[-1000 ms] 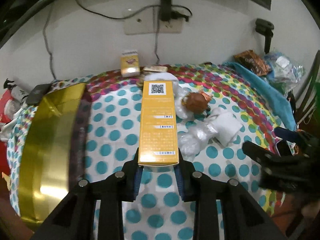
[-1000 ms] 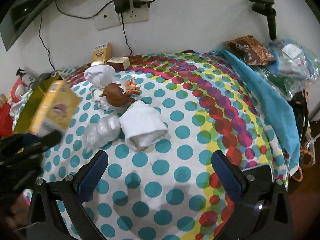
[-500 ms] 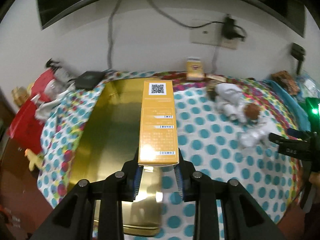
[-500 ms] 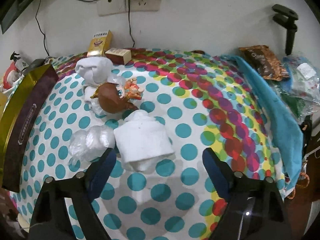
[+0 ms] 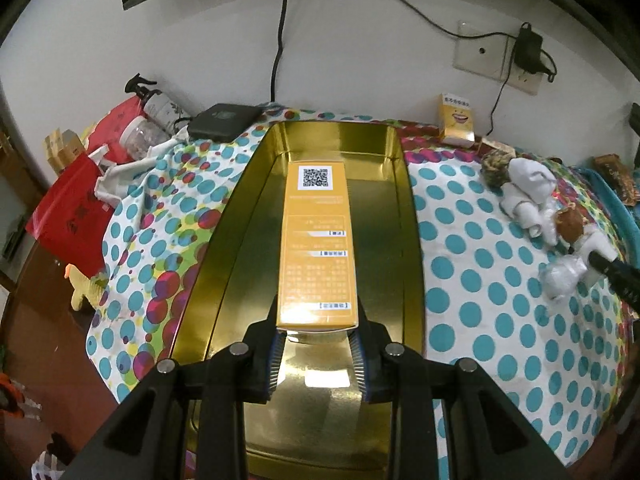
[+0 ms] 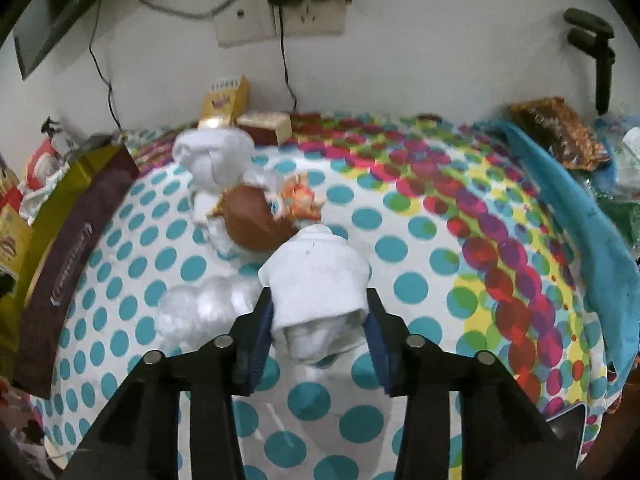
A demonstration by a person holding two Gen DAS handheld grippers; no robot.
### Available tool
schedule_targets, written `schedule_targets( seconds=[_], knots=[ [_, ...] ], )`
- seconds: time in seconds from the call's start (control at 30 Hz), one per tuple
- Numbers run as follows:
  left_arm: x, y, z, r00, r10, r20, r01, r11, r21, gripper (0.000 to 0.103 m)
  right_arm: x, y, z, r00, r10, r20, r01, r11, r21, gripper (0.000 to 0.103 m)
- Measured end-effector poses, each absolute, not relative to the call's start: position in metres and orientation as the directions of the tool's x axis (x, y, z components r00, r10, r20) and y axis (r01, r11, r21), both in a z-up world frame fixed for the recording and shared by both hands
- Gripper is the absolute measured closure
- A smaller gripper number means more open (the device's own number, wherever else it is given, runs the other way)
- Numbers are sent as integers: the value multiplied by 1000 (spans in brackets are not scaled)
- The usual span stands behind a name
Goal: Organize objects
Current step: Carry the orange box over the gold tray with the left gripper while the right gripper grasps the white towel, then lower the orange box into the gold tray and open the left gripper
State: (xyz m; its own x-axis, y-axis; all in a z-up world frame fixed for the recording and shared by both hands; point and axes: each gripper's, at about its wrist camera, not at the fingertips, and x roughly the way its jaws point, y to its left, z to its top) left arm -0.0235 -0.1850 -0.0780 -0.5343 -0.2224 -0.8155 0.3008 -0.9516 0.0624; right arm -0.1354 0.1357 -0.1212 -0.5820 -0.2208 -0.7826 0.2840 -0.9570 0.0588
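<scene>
My left gripper (image 5: 317,334) is shut on a long orange box (image 5: 317,240) with a QR code and holds it lengthwise over the open gold tin tray (image 5: 404,184). My right gripper (image 6: 319,316) has its pads on both sides of a white rolled cloth (image 6: 316,276) that lies on the polka-dot tablecloth (image 6: 420,240). Beyond the cloth lie a brown-haired doll (image 6: 256,220), another white bundle (image 6: 214,158) and a clear plastic wrap (image 6: 200,304). The gold tray's side (image 6: 72,240) shows at the left of the right wrist view.
A small orange box (image 5: 456,124) and a flat box (image 6: 266,124) stand by the wall under the socket (image 6: 280,12). A black device (image 5: 224,120), bottles (image 5: 152,120) and red bags (image 5: 76,204) crowd the left. A blue cloth (image 6: 580,208) and snack bags (image 6: 560,128) lie right.
My left gripper carried the orange box leftward from over the tablecloth to over the gold tray. My right gripper moved forward onto the white rolled cloth and its jaws narrowed around it.
</scene>
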Motion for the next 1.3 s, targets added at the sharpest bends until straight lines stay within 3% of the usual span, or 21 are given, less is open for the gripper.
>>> schedule_targets(
  seconds=[0.4, 1.0, 1.17, 1.3],
  knots=[
    [-35, -203, -86, -504, -251, -827, 335, -939, 80, 73, -160, 155, -110, -776, -12, -631, 58, -997, -51, 65],
    [-41, -204, -98, -466, -311, -828, 368, -920, 138, 69, -162, 166, -120, -784, 26, -620, -7, -999, -33, 65],
    [-34, -203, -95, -478, -308, -823, 381, -916, 122, 57, -159, 161, -119, -794, 47, -606, -11, -998, -64, 65],
    [-24, -199, -93, -499, -322, -805, 378, -916, 132, 54, -157, 162, -117, -803, 53, -594, -16, -998, -69, 65]
  ],
)
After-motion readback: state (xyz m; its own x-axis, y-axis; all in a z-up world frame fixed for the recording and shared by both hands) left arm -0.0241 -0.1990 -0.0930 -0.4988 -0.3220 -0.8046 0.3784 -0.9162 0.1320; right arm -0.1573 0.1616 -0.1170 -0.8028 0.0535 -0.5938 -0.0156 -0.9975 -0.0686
